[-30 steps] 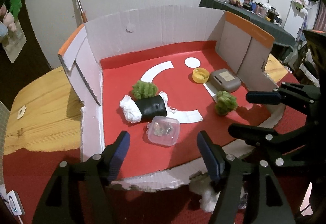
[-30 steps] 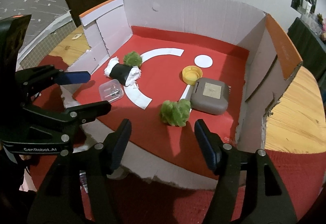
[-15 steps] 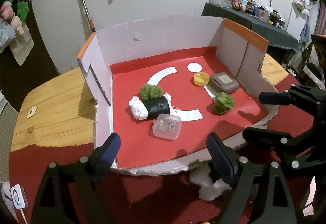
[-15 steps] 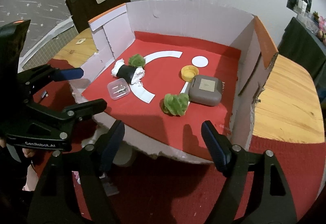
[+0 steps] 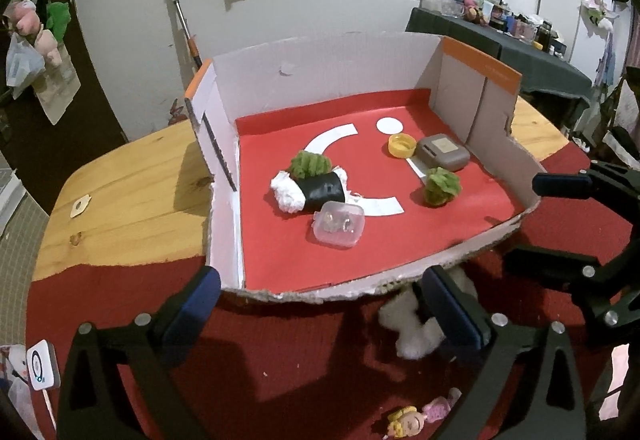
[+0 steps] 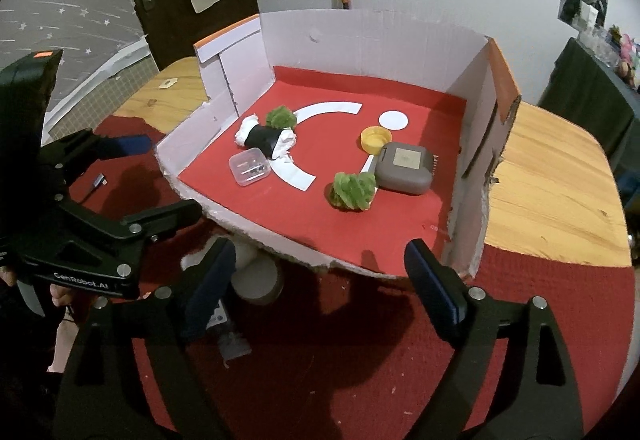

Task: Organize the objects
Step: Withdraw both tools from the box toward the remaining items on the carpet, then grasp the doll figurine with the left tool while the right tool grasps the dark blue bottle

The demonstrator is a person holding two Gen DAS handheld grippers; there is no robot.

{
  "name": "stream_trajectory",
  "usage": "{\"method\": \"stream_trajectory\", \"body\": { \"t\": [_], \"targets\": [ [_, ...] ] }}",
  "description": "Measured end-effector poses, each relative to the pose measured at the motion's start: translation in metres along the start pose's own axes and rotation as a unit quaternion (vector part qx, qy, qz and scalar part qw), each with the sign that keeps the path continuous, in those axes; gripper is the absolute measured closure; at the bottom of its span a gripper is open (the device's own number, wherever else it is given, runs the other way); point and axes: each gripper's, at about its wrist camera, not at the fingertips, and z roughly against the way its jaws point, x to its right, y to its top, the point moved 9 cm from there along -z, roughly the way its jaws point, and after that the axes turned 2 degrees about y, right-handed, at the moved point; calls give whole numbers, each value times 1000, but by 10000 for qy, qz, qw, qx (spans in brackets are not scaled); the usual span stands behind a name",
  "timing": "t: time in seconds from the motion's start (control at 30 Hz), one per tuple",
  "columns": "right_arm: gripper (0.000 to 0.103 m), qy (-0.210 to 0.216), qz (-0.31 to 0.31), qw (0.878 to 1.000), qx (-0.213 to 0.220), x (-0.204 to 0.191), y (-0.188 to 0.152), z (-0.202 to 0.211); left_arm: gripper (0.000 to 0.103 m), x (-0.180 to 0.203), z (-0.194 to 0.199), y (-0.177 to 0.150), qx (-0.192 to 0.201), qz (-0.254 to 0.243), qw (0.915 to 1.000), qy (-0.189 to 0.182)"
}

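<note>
Both wrist cams sit near the box's [image 5: 328, 52] torn near edge, pitched down into it. Left cam looks in from near-left, right cam from near-right. Shared: red floor [image 6: 400, 208], clear case [image 5: 339, 225], grey case [image 6: 405, 168], green tufts; each also sees the other's gripper.

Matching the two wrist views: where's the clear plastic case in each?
Left wrist: the clear plastic case lies near picture centre, just in front of the black-and-white roll.
Right wrist: the case is left of centre, near the box's torn front edge.
Shared landmark: the yellow cap beside the grey case.
</note>
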Motion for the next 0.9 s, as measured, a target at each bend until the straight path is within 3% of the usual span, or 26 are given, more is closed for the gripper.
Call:
{"method": "stream_trajectory", "body": {
  "t": [0.9],
  "targets": [
    [14, 62, -44, 9999, 80, -16, -34, 22, 0, 22, 28, -44, -55, -35, 9998, -188]
  ]
}}
